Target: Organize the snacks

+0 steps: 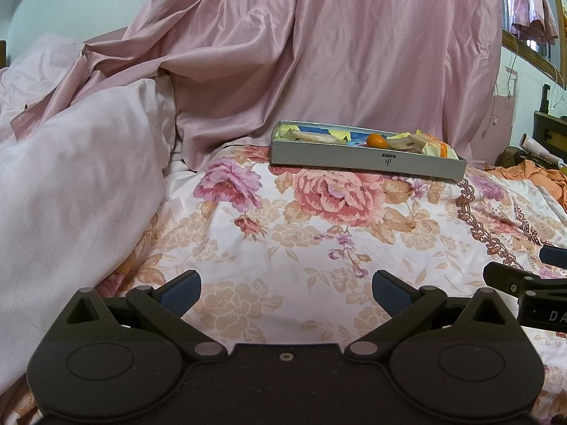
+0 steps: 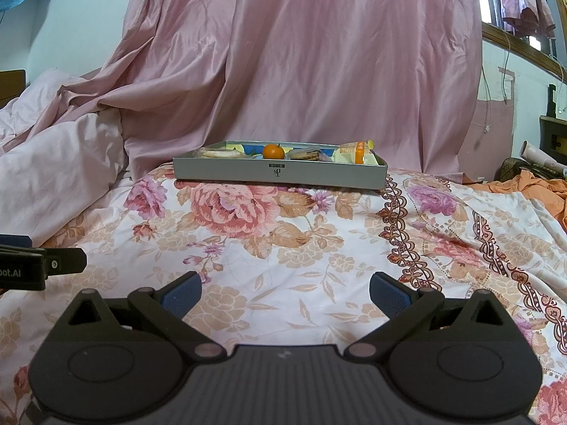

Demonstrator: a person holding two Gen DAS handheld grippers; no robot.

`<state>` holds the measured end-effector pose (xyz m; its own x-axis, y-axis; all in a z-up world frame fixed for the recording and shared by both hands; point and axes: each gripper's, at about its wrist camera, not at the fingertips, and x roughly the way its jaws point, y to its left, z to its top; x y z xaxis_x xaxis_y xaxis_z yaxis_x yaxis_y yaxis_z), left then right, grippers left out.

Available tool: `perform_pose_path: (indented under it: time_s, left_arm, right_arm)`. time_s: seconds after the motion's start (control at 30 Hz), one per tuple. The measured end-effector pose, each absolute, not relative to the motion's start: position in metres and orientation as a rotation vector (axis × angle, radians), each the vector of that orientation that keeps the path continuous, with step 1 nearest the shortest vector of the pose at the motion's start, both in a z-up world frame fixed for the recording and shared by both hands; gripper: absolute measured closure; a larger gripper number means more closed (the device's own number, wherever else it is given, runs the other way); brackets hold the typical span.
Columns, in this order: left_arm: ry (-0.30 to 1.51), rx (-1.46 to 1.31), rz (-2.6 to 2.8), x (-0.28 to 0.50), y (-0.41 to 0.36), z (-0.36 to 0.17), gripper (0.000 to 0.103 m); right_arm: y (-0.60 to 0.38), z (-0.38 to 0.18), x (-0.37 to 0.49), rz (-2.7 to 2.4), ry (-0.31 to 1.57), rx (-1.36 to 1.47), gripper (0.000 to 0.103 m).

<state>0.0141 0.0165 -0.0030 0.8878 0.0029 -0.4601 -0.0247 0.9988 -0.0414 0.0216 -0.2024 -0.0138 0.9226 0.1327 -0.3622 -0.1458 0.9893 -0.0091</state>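
Note:
A shallow grey box (image 1: 368,161) (image 2: 280,171) sits on the floral bedspread (image 1: 283,248) (image 2: 283,241) at the far side. It holds several wrapped snacks, a small orange (image 1: 376,140) (image 2: 273,151), round biscuits (image 2: 307,154) and yellow packets (image 2: 354,153). My left gripper (image 1: 286,292) is open and empty, low over the bedspread, well short of the box. My right gripper (image 2: 285,294) is open and empty too, also short of the box. Each gripper shows at the edge of the other's view.
A pink satin sheet (image 1: 319,53) (image 2: 319,53) hangs behind the box. A pale rumpled duvet (image 1: 78,184) lies on the left. Orange cloth (image 1: 531,177) (image 2: 531,186) and clutter lie at the right, under a window sill.

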Motion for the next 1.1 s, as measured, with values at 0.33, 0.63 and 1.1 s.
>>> perform_pose_path:
  time_s: [0.33, 0.63, 1.1]
  left_arm:
    - [0.485, -0.048, 0.032, 0.0144, 0.0173, -0.0034, 0.001]
    - [0.506, -0.003, 0.108, 0.0137, 0.0107, -0.0031, 0.001]
    - [0.507, 0.023, 0.129, 0.0145, 0.0083, -0.0018, 0.001]
  right_arm:
    - [-0.2020, -0.0140, 0.0216, 0.143, 0.369, -0.037, 0.000]
    - [-0.2019, -0.0142, 0.0218, 0.144, 0.369, -0.036, 0.000]
    - [-0.2018, -0.0140, 0.0217, 0.144, 0.370, -0.038, 0.000]
